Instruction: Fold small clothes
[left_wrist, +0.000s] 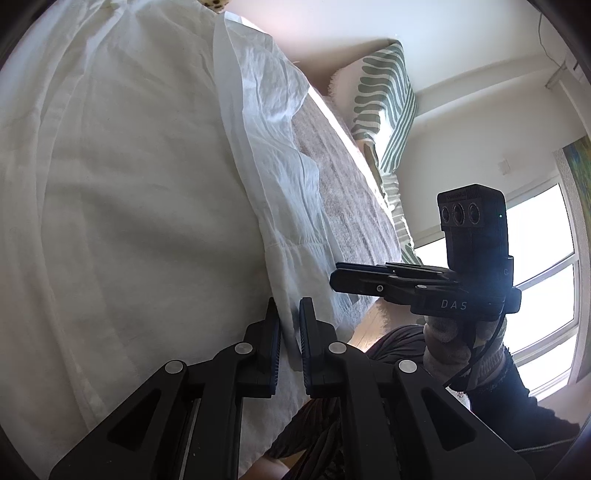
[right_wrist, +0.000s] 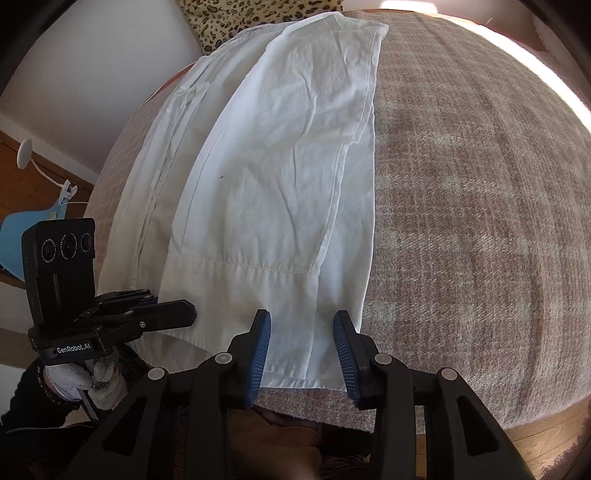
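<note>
White garment (right_wrist: 280, 177) lying lengthwise on the tweed-covered bed (right_wrist: 461, 203), your two tools at its near hem.

Its far end is running out of sight toward the leopard-print cushion (right_wrist: 236, 18). Your left tool (left_wrist: 290, 332) is showing a narrow gap with white fabric between its pads, though a firm grip cannot be confirmed; your right tool (right_wrist: 302, 347) is standing open, straddling the hem.
</note>
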